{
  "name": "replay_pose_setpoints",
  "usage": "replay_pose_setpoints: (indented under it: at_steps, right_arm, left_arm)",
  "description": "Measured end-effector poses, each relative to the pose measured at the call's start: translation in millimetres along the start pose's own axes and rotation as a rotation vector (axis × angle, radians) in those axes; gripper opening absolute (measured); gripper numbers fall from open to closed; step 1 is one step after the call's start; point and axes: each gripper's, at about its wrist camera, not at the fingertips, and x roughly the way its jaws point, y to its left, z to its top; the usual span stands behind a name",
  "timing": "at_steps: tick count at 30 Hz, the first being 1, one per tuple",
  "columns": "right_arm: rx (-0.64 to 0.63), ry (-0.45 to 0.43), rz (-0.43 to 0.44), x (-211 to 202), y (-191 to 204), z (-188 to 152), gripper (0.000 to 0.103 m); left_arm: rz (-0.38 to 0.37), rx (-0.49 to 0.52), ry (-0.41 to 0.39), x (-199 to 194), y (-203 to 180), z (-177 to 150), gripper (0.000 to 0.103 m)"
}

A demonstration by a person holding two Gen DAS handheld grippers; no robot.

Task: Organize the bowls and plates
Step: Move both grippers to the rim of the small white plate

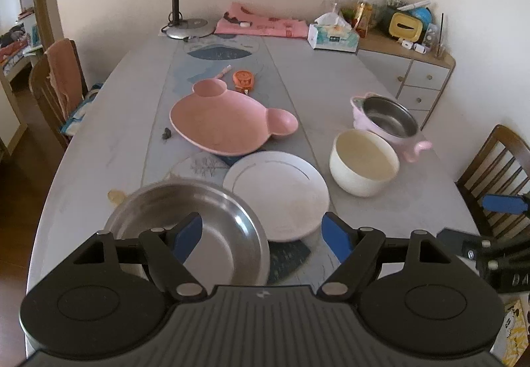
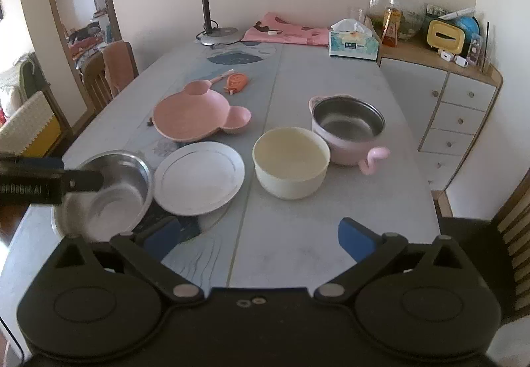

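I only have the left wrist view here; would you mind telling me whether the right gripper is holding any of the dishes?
Observer: No. The right gripper is open over bare table, nothing between its fingers.
Operator: Thank you. Does the cream bowl touch the pink pot?
Observer: From the right wrist view, the cream bowl overlaps the front of the pink pot; whether they touch is unclear.
Operator: Is the left gripper gripping the steel bowl?
Observer: The left gripper is open; one finger hangs over the steel bowl, not clamped on it.
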Motion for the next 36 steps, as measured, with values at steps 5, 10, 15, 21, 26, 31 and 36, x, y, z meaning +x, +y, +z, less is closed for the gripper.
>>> replay_pose_setpoints:
  at_steps: [5,10,15,21,26,31,36]
  right_arm:
    - [0.005,0.036,0.025,31.9,-3.4,11.2,0.102]
    - [0.021,0.079,0.057,62.1,-4.5,17.6,0.101]
    - [0.031,0.123,0.092,90.8,-0.1,20.3,0.097]
    - [0.079,0.187,0.139,124.5,0.7,22.0,0.086]
    - [0.134,0.231,0.164,147.5,-0.3,22.2,0.079]
    - [0.182,0.267,0.182,162.4,-1.7,19.1,0.072]
    - [0.225,0.295,0.200,173.6,-3.5,17.1,0.057]
  left_arm:
    - [-0.007,0.046,0.055,40.4,11.5,31.7,0.079]
    - [-0.035,0.060,0.142,84.9,22.9,62.2,0.079]
    - [-0.058,0.029,0.230,130.5,35.2,81.8,0.079]
    - [-0.043,0.007,0.291,171.6,48.4,90.9,0.078]
    - [-0.057,-0.012,0.339,193.6,55.4,91.1,0.068]
    - [-0.075,-0.004,0.377,210.2,57.7,87.3,0.062]
    - [-0.098,-0.005,0.405,221.1,55.3,83.1,0.048]
